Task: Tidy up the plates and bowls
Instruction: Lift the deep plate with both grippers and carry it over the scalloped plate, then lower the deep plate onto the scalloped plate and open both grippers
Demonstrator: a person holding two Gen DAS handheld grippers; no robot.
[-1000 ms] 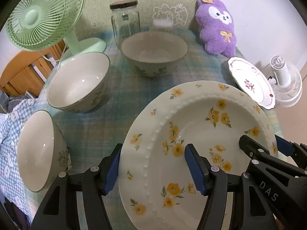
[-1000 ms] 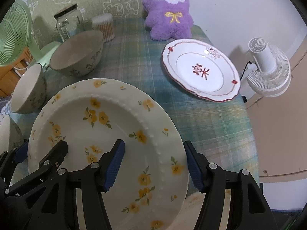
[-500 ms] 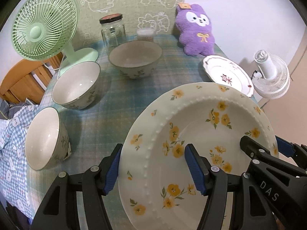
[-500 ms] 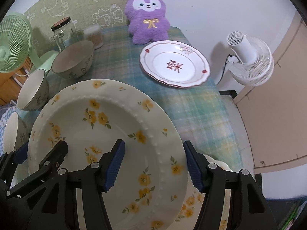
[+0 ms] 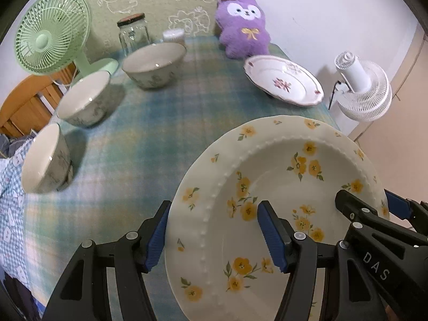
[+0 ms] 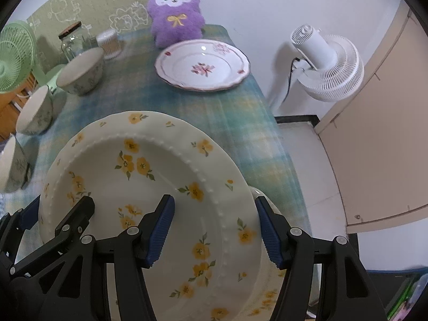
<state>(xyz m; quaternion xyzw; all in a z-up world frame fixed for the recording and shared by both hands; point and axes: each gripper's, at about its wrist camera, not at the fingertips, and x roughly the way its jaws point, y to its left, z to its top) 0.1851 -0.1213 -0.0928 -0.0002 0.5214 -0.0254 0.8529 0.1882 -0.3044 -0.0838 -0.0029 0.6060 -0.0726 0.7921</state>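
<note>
Yellow-flowered plate point(image 5: 281, 187) held off the bench point(image 5: 160, 123) at its near right corner – left gripper point(image 5: 214, 234) jaws clamp its left rim, right gripper point(image 6: 214, 230) jaws its right rim. A second plate point(image 6: 267, 272) of the same pattern peeks out beneath. Bench wears a blue-green plaid cloth; white walls. Pink-flowered plate point(image 6: 203, 65) sits far right – empty. Three bowls point(image 5: 153, 64) point(image 5: 84, 97) point(image 5: 44, 157) line the left side, all empty. Behind: empty glass jar point(image 5: 133, 34), purple plush point(image 5: 242, 26), green fan point(image 5: 52, 32).
</note>
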